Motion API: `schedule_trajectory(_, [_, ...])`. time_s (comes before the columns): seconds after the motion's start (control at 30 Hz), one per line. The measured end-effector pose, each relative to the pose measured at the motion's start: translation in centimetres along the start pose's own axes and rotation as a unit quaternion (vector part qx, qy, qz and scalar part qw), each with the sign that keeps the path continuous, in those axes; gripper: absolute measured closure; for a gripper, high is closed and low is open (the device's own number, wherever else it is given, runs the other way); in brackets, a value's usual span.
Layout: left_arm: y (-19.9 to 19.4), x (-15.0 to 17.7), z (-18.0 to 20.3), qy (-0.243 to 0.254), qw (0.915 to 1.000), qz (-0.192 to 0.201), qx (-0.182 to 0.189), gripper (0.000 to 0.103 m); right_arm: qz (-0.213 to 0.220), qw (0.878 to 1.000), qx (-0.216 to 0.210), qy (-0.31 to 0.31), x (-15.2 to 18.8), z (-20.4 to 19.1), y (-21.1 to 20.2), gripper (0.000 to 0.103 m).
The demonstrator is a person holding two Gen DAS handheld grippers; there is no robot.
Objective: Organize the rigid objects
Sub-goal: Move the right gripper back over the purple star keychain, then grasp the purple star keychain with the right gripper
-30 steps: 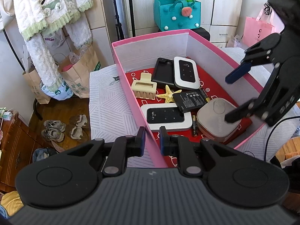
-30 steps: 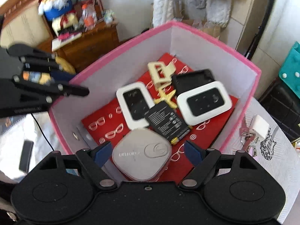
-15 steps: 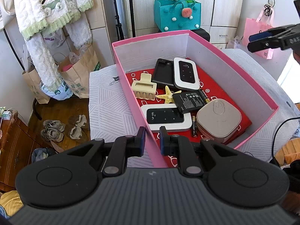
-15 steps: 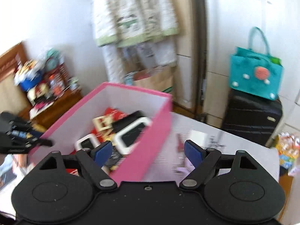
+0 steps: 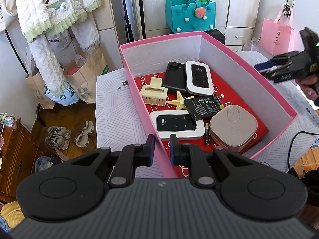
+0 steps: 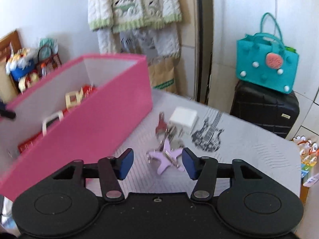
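1. A pink cardboard box (image 5: 223, 45) with plain white inner walls and a red printed floor stands on the surface (image 5: 115, 115), which wears a pale cloth with thin grey line patterns.
2. In the box lie two glossy white-framed pocket routers with black faces (image 5: 177, 124), one at the near wall and one toward the far wall; one matte black case (image 5: 174, 77) beside the far one; one cream plastic hair claw (image 5: 154, 91) against the left wall; one small yellow starfish (image 5: 180, 100); one flat black battery pack (image 5: 202, 106); one rounded-square beige case (image 5: 233, 128) in the near right corner; and one slim black pen battery (image 5: 207, 134).
3. The left tool (image 5: 162, 149) pinches the box's near left wall, its blue pads pressed onto the cardboard from both sides.
4. Outside the box, beyond its right wall, lie one lilac star-shaped plug (image 6: 166, 158), one white square charger (image 6: 184, 119), a bunch of metal keys with a red tag (image 6: 165, 128) and one black-and-white guitar-shaped piece (image 6: 208, 137).
5. The right tool (image 6: 157, 164) hangs over the lilac plug with its fingers spread; they have just been drawing together, and the plug lies between the pads, not gripped.
6. Behind the surface: one teal felt bag with pompoms (image 6: 267, 63) on one black hard suitcase (image 6: 265, 109), fluffy white-and-green garments on a rack (image 5: 51, 10), brown paper bags (image 5: 85, 77), one pink paper bag (image 5: 278, 35), shoes on a wood floor (image 5: 57, 137).
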State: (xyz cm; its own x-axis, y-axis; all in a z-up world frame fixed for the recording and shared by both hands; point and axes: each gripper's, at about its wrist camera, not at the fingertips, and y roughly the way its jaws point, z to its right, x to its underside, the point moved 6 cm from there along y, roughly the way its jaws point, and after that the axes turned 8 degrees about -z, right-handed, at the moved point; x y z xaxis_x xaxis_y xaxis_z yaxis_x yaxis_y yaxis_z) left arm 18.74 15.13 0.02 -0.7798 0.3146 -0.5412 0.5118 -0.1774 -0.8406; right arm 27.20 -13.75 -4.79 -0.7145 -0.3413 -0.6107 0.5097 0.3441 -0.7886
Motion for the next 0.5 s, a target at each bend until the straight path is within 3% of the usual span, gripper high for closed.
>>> schedule_trajectory(0.17, [0.0, 0.0, 0.0, -0.001, 1.0000, 0.002, 0.002, 0.090, -0.007, 1.000, 0.024, -0.008, 0.2, 0.3, 1.9, 0.045])
schedule_trajectory(0.37, [0.0, 0.2, 0.0, 0.000, 1.0000, 0.001, 0.003, 0.090, -0.002, 1.000, 0.021, 0.003, 0.2, 1.1, 3.5, 0.045])
schedule_trajectory(0.5, [0.1, 0.2, 0.0, -0.002, 1.0000, 0.001, 0.004, 0.090, 0.016, 0.999, 0.026, 0.023, 0.1, 1.8, 4.1, 0.035])
